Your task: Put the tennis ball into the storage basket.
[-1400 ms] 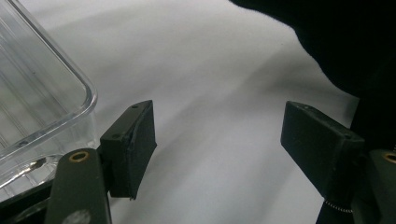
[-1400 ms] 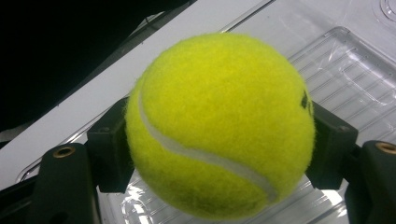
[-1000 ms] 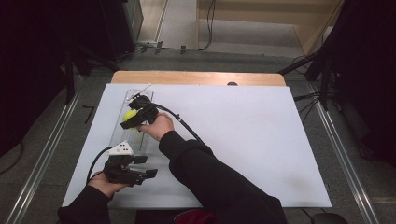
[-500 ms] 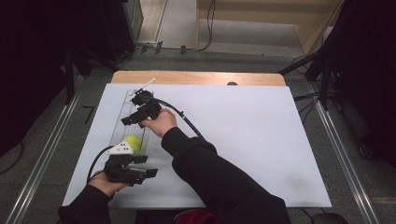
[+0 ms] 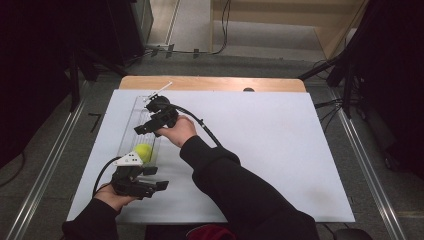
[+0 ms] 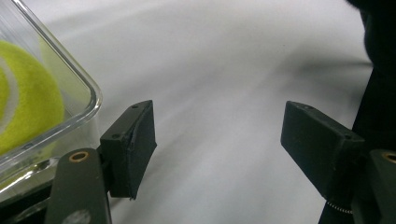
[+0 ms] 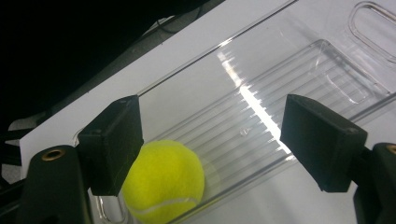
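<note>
While the clear tray (image 5: 131, 131) lies on the desk (image 5: 280, 150), the right tool (image 5: 142, 128) hovers above the tray, released, jaws having just narrowed around nothing; the left tool (image 5: 156, 177), released, sits beside the tray's near end, where the tennis ball (image 5: 143, 152) rests.

Yellow tennis ball (image 5: 143, 151) in clear tray (image 5: 131, 122)
</note>
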{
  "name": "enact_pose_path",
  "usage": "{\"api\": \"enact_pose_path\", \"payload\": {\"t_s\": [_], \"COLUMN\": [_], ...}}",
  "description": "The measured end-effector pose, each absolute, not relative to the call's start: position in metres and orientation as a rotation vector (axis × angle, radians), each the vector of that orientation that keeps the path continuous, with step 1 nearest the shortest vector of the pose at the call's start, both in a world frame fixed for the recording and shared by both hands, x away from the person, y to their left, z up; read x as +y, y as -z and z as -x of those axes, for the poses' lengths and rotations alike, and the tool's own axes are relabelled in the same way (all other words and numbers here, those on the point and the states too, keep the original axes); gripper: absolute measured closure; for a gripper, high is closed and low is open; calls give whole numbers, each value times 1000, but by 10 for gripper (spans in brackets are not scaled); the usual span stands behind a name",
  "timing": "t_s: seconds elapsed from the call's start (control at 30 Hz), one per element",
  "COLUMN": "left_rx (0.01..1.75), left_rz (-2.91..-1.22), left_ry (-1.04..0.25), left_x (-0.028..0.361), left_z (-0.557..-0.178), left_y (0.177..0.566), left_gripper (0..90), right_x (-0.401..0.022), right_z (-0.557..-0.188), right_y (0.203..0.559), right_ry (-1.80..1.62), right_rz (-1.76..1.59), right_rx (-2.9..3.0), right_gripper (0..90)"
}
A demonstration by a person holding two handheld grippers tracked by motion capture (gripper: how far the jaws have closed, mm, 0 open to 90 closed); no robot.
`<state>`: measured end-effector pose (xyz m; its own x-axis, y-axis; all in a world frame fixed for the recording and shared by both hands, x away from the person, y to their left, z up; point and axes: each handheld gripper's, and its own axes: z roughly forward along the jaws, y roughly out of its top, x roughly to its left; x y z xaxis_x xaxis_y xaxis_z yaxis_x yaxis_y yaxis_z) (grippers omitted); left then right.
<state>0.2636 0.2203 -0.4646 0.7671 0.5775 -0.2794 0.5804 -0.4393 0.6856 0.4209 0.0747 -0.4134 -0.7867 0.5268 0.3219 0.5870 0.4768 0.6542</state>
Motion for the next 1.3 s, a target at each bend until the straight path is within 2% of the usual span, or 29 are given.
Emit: {"api": "enact_pose_path", "payload": {"t_s": [0.53, 1.3], "left_rx": [863, 868], "left_rz": [-2142, -2134], "left_ry": [3, 1], "left_x": [220, 220], "left_z": [-264, -264], "left_y": [465, 466], "left_gripper": [270, 270], "right_x": [43, 0], "right_z": [-415, -405], "right_y": [404, 412], "right_ry": [1216, 1190], "right_rz": [987, 980], "right_rx": [-2656, -2622], "right_gripper": [222, 222]}}
